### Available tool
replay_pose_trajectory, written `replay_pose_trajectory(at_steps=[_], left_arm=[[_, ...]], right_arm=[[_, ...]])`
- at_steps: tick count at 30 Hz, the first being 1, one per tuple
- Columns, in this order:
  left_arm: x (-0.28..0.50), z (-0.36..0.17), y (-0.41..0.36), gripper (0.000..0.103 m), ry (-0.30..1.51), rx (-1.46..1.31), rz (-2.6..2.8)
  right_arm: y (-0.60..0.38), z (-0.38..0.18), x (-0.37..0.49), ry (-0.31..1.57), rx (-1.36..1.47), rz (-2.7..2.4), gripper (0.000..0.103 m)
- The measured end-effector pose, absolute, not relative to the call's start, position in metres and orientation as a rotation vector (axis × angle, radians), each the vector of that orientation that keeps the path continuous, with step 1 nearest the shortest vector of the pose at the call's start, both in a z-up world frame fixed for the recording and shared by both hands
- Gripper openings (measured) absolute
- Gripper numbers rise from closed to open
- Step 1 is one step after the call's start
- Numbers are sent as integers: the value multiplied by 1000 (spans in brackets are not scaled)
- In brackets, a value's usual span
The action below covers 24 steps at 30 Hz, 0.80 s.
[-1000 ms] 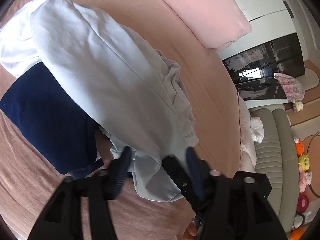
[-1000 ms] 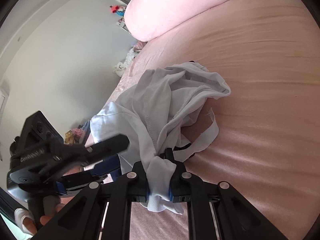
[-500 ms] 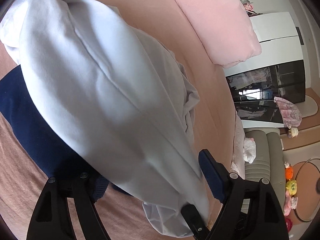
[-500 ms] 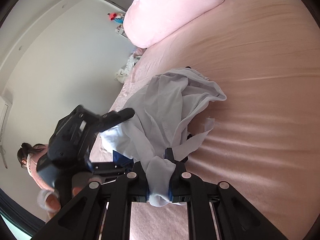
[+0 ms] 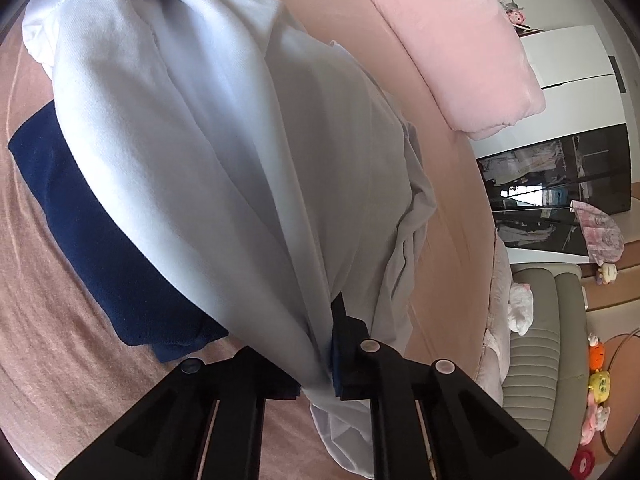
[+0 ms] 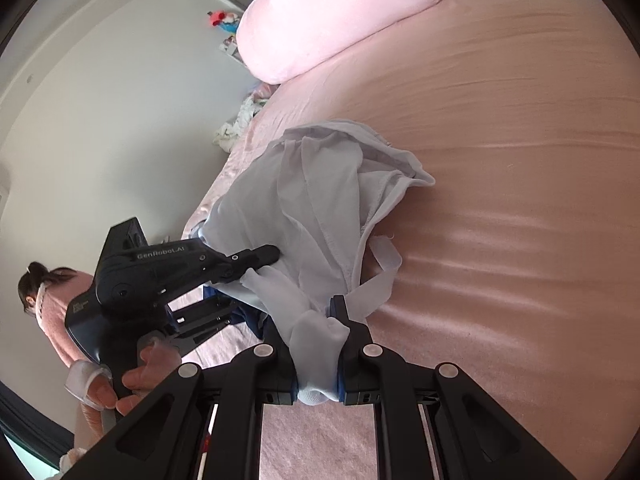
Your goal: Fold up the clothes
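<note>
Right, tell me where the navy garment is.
In the left wrist view the navy garment lies flat on the pink bed, left of centre, partly under the lifted pale blue garment.

The garment stretches between both tools above the bed, over a folded cloth, with a pillow behind it.

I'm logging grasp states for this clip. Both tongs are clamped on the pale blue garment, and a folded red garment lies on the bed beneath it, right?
Not quite: the folded garment under the pale blue garment is navy blue, not red, as the left wrist view shows. The rest holds: the left tongs and right tongs are both clamped on the pale blue fabric over the bed.
</note>
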<state>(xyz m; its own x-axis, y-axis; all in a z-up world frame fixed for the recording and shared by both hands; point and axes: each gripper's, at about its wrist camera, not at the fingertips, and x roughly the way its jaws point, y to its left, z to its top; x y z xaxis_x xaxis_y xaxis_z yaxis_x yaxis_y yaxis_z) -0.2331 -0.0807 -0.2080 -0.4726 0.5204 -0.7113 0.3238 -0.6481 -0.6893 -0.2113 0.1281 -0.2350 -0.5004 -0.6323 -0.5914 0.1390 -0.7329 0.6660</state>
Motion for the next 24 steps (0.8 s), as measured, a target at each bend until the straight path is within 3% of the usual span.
replay_pose_trajectory(at_steps=[5,7,9,10,16,24], left_arm=[[-228,-196,-78,4,-1189,-1497,2308],[-226,-193,-80,4,-1201,-1486,2301],[-225,-192,-82,4,-1227,-1485,2270],[-225,-191,-82,4,-1230,-1485,2265],[-222,-176,-73,4,-1174,-1441,2242],[-220,-160,-60,4,-1115,-1400,2201]], right_arm=[[129,-246,-221,-826,1241,-2195,16],[134,-246,-219,-823,1253,-2213,31],[140,-245,-216,-824,1255,-2242,76],[143,-244,-214,-820,1248,-2265,82],[146,-217,-200,-655,1083,-2411,82],[93,-210,-185,-141,1036,-2512,82]])
